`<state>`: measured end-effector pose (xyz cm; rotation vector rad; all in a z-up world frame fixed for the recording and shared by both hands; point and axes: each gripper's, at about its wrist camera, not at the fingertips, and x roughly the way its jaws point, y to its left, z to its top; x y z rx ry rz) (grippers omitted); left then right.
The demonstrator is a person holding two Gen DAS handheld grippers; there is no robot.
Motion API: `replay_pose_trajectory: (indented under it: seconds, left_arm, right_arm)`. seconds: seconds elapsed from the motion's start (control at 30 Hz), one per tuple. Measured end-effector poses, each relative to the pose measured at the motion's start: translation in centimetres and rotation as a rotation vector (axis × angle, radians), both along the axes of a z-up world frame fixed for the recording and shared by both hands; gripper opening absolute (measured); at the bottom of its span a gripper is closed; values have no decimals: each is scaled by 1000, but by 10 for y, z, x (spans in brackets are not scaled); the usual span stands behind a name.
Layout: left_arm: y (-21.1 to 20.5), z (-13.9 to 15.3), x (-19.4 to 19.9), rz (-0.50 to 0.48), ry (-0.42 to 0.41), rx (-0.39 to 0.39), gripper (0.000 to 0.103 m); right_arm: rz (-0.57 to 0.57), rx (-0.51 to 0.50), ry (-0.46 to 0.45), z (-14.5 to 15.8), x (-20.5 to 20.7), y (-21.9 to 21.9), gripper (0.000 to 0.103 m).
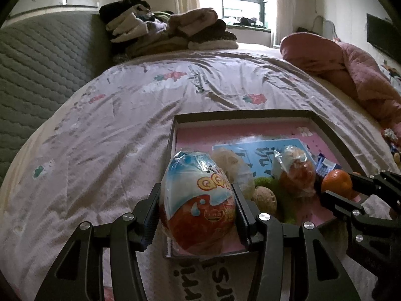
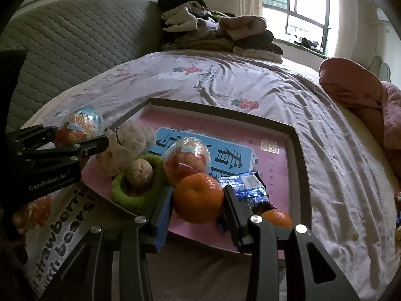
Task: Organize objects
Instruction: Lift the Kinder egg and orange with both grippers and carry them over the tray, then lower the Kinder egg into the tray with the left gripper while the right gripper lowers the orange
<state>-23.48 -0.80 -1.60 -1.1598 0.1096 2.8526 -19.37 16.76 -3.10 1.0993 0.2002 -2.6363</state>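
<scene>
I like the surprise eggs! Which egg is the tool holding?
The egg squeezed in the left tool, over the tray's near corner. The other egg lies loose in the tray.

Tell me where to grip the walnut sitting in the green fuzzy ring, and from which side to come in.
Grip the walnut across its rounded middle, coming from above. The green ring wraps its lower half, the white plush toy crowds its far side, and a wrapped egg sits close on the right, so only the top is exposed. Both claws are full now: the left claw holds an egg, the right claw an orange.
</scene>
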Motion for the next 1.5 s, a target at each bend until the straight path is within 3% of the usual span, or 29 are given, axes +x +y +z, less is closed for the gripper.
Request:
replay_pose_trajectory:
  seconds: [0.37,0.9,1.27,1.5]
  left_arm:
    - [2,-11,-2,-4,-52,25,53]
    - [8,-19,-6,-19,-58,23,54]
    - [8,-35,-17,-5,-120,24,54]
    - [5,-21,-10,-13,-92,47,62]
  right_arm:
    - [-13,3,-10,-6,-6,1,40]
    - [5,63,26,-14,-11,-8,41]
    - [26,74,22,-15,-11,-12,41]
    - [17,47,7,-12,-11,-9,42]
